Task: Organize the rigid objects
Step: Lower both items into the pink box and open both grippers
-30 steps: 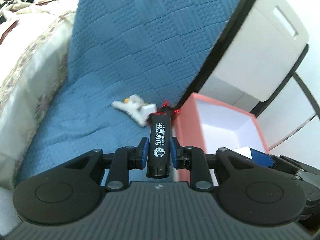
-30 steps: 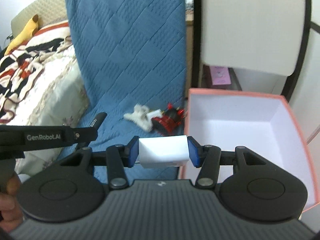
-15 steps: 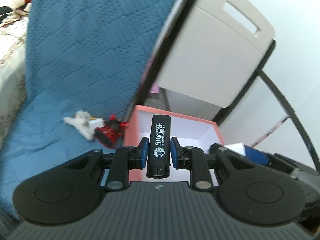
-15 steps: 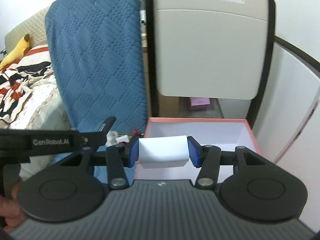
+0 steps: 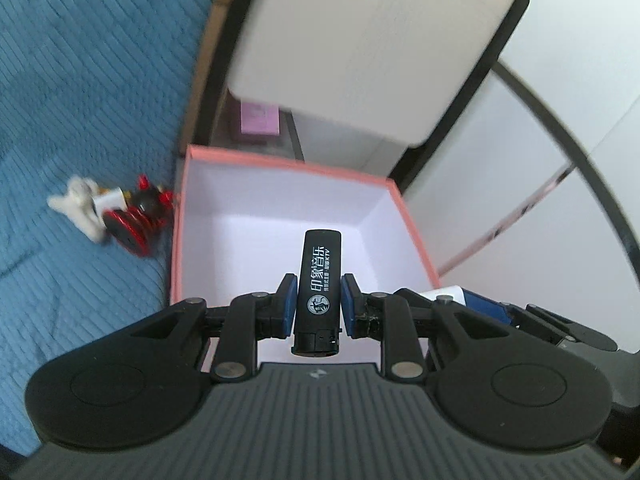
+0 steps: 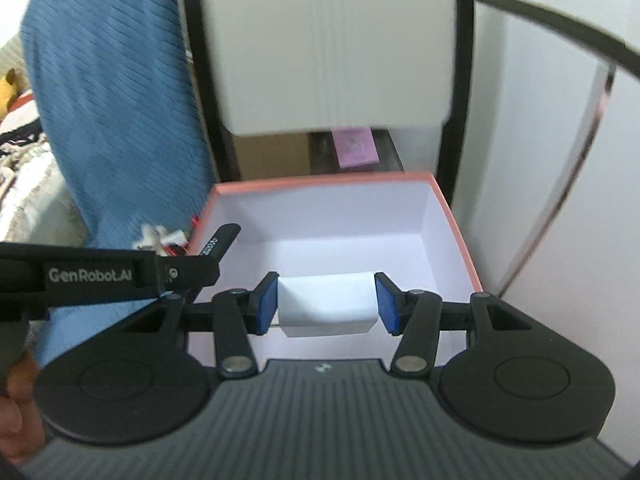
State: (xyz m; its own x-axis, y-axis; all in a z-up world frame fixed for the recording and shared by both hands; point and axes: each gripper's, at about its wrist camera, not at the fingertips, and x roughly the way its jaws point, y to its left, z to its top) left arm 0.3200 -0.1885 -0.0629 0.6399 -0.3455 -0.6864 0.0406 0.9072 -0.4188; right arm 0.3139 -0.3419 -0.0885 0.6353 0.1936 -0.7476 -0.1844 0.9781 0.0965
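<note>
The left gripper (image 5: 318,308) is clamped on a black lighter (image 5: 319,292), a slim glossy stick with rounded corners, white Chinese lettering down its face and a round white logo near its lower end. It stands lengthwise between the blue pads (image 5: 287,307), its top reaching out above the open box (image 5: 280,168).

The right gripper (image 6: 326,305) grips a white block (image 6: 326,303), plain and smooth with soft edges and no markings, held crosswise so that each blue pad (image 6: 267,305) presses on one end. It too hangs over the box.

The box has salmon-pink outer walls and rim and a clean white inside, with nothing lying on the part of its floor that shows. It sits against the edge of a blue quilted cover (image 5: 80,100). On that cover, just beside the box's left wall, lie a red and black toy (image 5: 138,218) and a small white toy (image 5: 78,210), touching each other.
</note>
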